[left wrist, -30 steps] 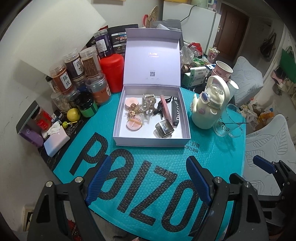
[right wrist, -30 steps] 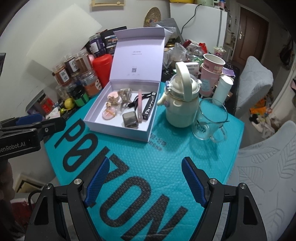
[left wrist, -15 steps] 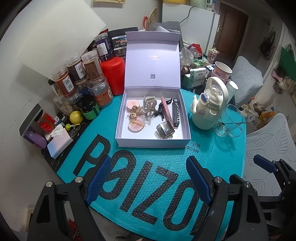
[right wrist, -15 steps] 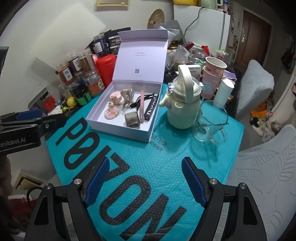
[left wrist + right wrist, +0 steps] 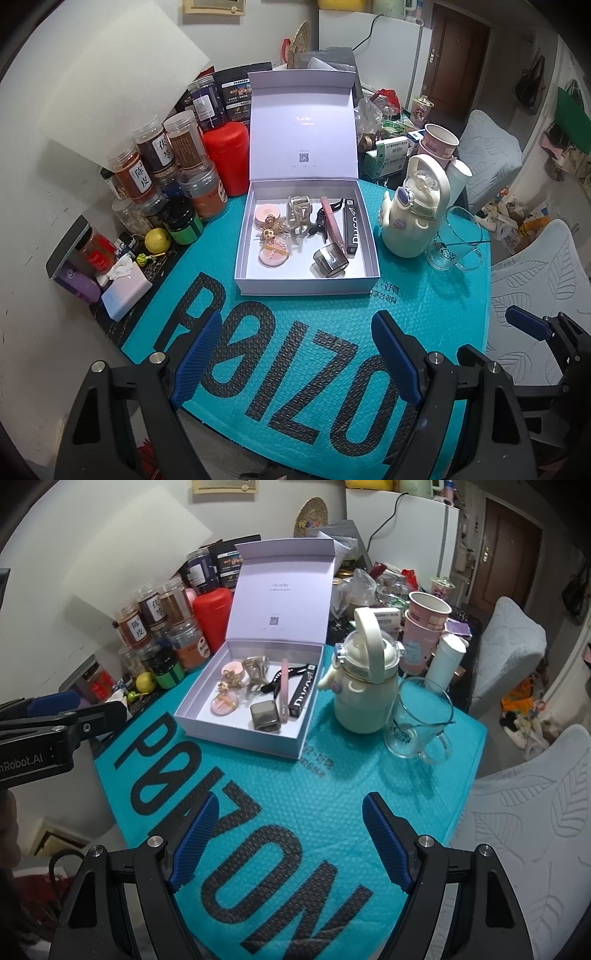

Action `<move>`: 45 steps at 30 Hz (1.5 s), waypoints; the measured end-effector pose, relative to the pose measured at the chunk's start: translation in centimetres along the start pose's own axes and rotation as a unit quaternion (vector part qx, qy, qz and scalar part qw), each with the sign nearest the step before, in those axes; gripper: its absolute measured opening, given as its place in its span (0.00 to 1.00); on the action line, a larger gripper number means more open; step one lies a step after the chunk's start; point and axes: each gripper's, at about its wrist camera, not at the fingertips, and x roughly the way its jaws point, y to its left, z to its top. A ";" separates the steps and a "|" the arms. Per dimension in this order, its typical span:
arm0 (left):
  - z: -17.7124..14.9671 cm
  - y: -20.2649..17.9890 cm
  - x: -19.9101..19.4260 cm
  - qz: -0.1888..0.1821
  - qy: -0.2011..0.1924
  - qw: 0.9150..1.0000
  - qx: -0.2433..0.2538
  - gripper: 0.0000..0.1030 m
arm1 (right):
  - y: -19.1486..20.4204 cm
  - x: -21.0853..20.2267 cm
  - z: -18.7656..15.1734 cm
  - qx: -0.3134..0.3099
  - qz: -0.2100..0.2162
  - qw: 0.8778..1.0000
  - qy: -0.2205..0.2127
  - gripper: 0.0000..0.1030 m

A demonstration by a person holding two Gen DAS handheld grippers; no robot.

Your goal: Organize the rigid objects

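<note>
An open lavender gift box (image 5: 306, 286) (image 5: 236, 734) stands on the teal bubble mailer (image 5: 332, 332) (image 5: 295, 797), lid upright. Inside lie pink compacts (image 5: 274, 252), a beige hair claw (image 5: 298, 214) (image 5: 255, 670), a black clip (image 5: 320, 218), a pink tube (image 5: 332, 225) (image 5: 283, 690), a black Duco box (image 5: 351, 227) (image 5: 303, 691) and a smoky cube (image 5: 330, 261) (image 5: 264, 716). My left gripper (image 5: 295, 349) hovers open over the mailer's near side, well short of the box. My right gripper (image 5: 291, 830) is open too, nothing between its fingers.
A cream kettle-shaped bottle (image 5: 415, 218) (image 5: 365, 686) and a glass mug (image 5: 460, 240) (image 5: 419, 720) stand right of the box. Jars (image 5: 177, 162), a red canister (image 5: 226, 162) and a lemon (image 5: 157, 240) crowd the left. Paper cups (image 5: 424, 627) stand behind. Grey chairs (image 5: 524, 830) flank the right edge.
The left view has crept back a little, so the box sits slightly farther off. Both grippers keep the same opening; nothing on the table has moved.
</note>
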 end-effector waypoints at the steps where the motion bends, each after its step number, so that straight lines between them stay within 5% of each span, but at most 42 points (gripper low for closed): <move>1: 0.0 0.0 0.0 -0.001 0.001 1.000 0.000 0.81 | 0.0 -0.1 0.0 -0.001 0.000 1.000 -0.001 0.79; 45: -1.6 -1.7 -1.0 0.012 0.010 1.000 0.005 0.81 | -0.8 -1.2 -1.6 0.010 -0.019 1.000 0.002 0.78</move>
